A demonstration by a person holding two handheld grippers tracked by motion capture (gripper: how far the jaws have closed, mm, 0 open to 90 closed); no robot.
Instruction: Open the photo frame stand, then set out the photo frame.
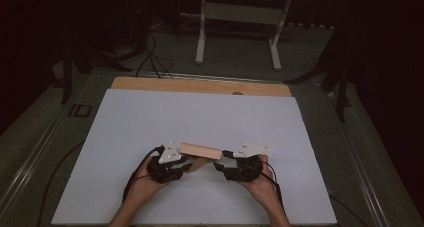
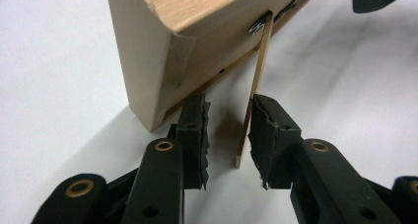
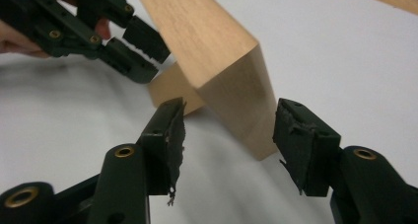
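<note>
My left gripper (image 2: 226,135) stood partly open behind the left end of the wooden frame (image 1: 200,150), its jaws straddling the thin fold-out stand (image 2: 254,93) hinged to the frame's back, with the right-hand pad against the strip and the left-hand pad clear of it. My right gripper (image 3: 229,135) sat at the frame's right end with its jaws spread wide on either side of the end corner, neither pad touching the wood. The frame stood tilted on the white counter (image 1: 150,117), directly between both grippers, near the counter's front edge.
</note>
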